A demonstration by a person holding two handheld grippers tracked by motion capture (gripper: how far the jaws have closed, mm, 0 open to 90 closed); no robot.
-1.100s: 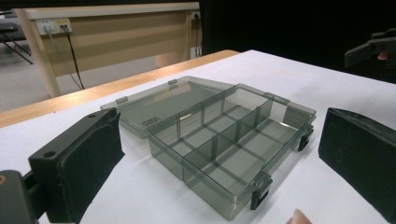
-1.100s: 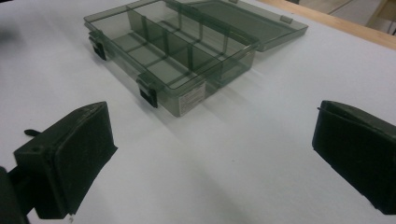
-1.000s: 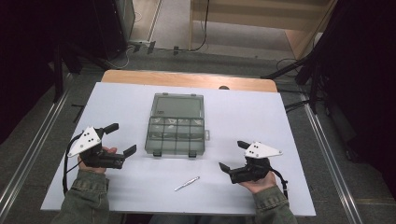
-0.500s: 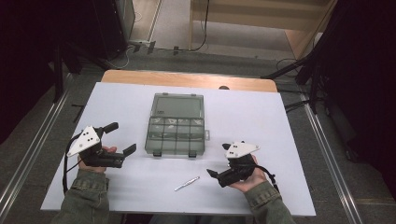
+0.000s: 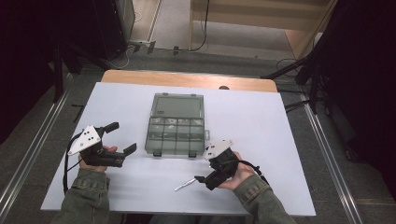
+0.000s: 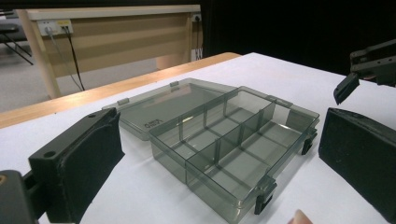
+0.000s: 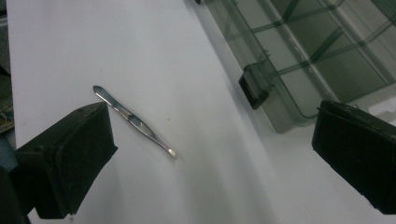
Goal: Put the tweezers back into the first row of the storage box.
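Between the spread fingers of the right gripper (image 5: 201,178), but nearer the left one as the right gripper view shows it, a thin shiny pair of tweezers (image 7: 134,121) lies flat on the white bench (image 5: 261,116), and nothing is touching it. Just past the other finger sits a clear grey box (image 5: 176,131) with its lid folded back and its little compartments bare. The left gripper (image 5: 122,137) has its fingers wide apart too, pinching nothing, and the box lies on the bench out in front of them.
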